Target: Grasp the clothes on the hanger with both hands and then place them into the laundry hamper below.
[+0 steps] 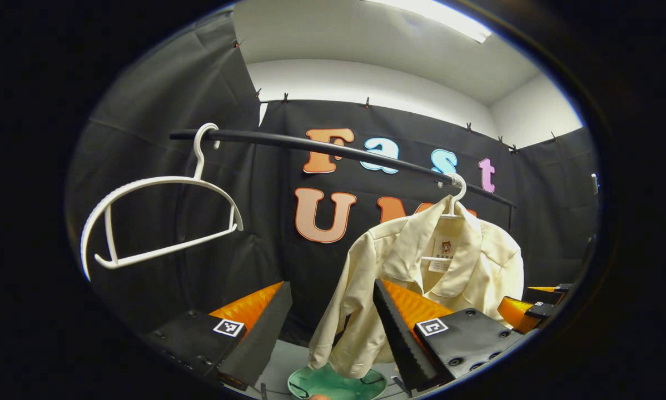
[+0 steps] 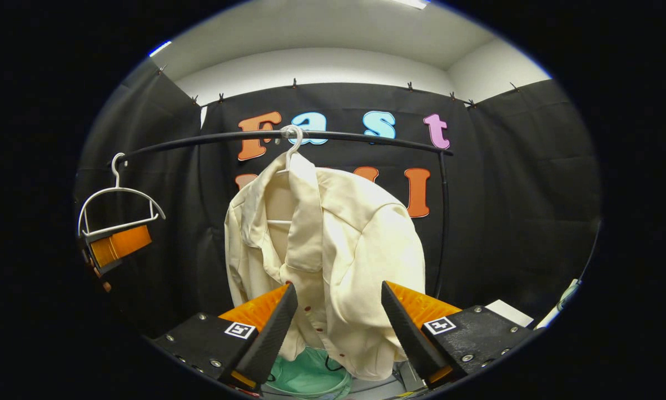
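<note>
A cream shirt point(image 1: 450, 266) hangs on a white hanger point(image 1: 456, 191) from the black rail point(image 1: 322, 147), to the right in the left gripper view. My left gripper point(image 1: 327, 339) stands open below and left of it, its right finger in front of the shirt's sleeve. In the right gripper view the shirt point(image 2: 333, 239) hangs dead ahead, hooked on the rail point(image 2: 366, 138). My right gripper point(image 2: 338, 333) is open, its fingers either side of the shirt's lower hem without pressing on it. The green laundry hamper point(image 1: 336, 384) point(image 2: 311, 375) sits on the floor under the shirt.
An empty white hanger point(image 1: 160, 216) point(image 2: 116, 205) hangs at the rail's left end. The right gripper point(image 1: 533, 308) shows at the right edge of the left gripper view; the left gripper point(image 2: 116, 247) shows under the empty hanger in the right gripper view. A vertical rail post point(image 2: 443, 222) stands right of the shirt.
</note>
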### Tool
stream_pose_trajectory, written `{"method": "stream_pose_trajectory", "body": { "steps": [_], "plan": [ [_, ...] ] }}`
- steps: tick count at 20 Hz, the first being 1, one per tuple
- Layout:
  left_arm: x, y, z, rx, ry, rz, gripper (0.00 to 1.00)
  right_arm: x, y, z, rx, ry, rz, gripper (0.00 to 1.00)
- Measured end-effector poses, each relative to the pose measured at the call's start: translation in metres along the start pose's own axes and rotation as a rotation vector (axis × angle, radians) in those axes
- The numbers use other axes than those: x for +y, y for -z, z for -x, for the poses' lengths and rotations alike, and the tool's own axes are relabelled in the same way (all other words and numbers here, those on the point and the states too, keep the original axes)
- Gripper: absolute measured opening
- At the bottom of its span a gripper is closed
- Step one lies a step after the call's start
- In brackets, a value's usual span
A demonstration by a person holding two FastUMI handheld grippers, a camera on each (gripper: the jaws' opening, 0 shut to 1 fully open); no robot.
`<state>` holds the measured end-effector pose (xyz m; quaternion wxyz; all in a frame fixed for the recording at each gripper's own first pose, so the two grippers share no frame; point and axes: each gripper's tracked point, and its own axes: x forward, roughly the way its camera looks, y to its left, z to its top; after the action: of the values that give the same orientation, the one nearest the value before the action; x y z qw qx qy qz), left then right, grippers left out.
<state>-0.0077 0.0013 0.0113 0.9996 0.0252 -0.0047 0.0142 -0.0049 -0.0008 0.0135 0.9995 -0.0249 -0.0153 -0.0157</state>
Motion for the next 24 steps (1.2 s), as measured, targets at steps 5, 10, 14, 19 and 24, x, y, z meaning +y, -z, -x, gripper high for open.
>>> {"method": "stream_pose_trajectory", "body": {
  "steps": [5, 10, 14, 19, 24],
  "plan": [
    [-0.003, 0.001, 0.007, 0.015, -0.002, -0.002, 0.96, 0.002, -0.004, 0.010, 0.004, -0.001, 0.021, 0.94],
    [-0.006, -0.001, 0.015, 0.024, 0.001, -0.003, 0.96, -0.007, -0.009, 0.019, 0.007, 0.030, 0.051, 0.94],
    [-0.008, 0.001, 0.019, 0.033, 0.008, -0.008, 0.96, -0.006, -0.004, 0.021, 0.024, 0.031, 0.045, 0.95],
    [-0.008, 0.004, 0.021, 0.041, 0.010, 0.002, 0.96, 0.003, -0.004, 0.023, 0.025, 0.023, 0.059, 0.95],
    [-0.005, 0.005, 0.018, 0.037, 0.007, -0.003, 0.93, 0.013, 0.005, 0.015, 0.044, 0.034, 0.060, 0.95]
  ]
}}
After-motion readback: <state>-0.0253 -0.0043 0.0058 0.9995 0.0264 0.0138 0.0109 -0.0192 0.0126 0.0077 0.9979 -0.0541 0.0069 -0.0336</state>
